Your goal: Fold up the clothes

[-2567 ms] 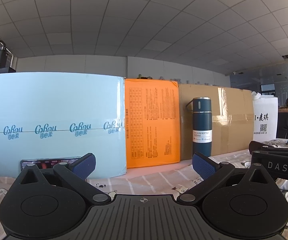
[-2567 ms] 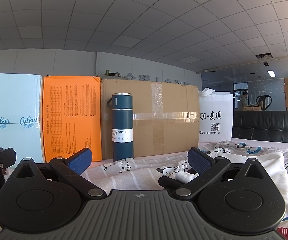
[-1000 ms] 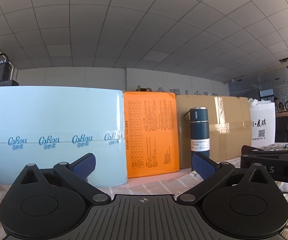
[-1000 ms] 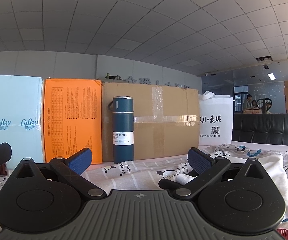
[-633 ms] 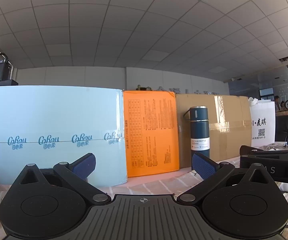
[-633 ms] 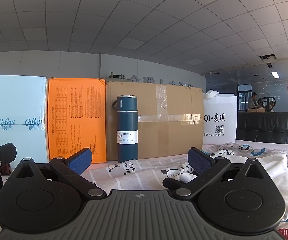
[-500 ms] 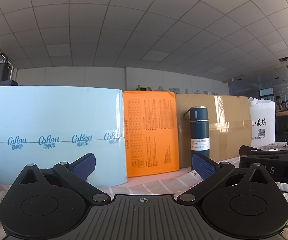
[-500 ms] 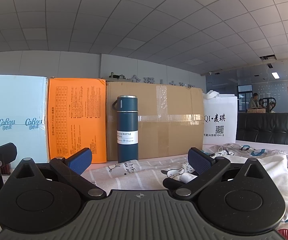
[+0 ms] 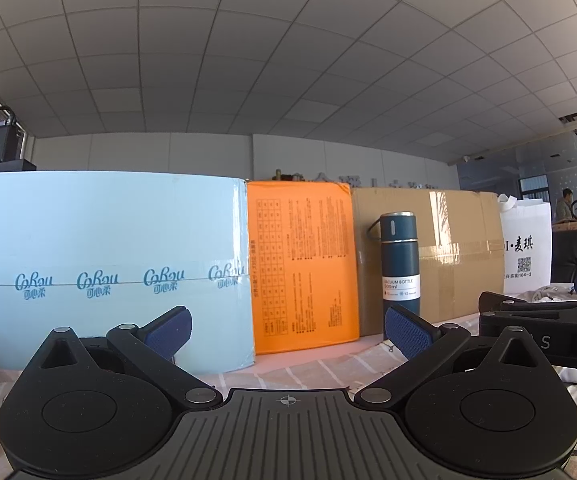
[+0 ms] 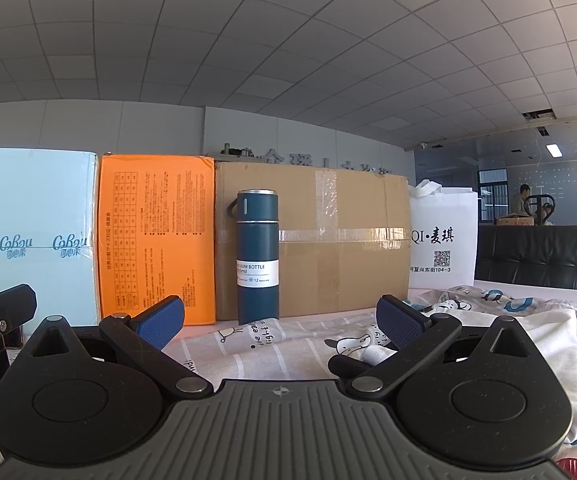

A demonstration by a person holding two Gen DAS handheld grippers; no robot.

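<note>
Ceiling tiles fill the upper half of both wrist views; below them a row of items stands along the back of the worktop (image 10: 288,344): pale blue carton (image 9: 104,268), orange box (image 9: 302,268), taped cardboard box (image 10: 340,248), white paper bag (image 10: 442,240). Dark blue vacuum bottle (image 10: 257,256) upright, in front of the cardboard box. Worktop covered by a striped, cartoon-printed sheet. Left hand-held gripper (image 9: 286,326): jaws spread wide, nothing between the pads, held level above the sheet. Right hand-held gripper (image 10: 278,320): jaws likewise apart, empty. White printed garment (image 10: 528,332) lies crumpled on the sheet, right of the right hand-held gripper, some of its fabric just behind the right finger.
</note>
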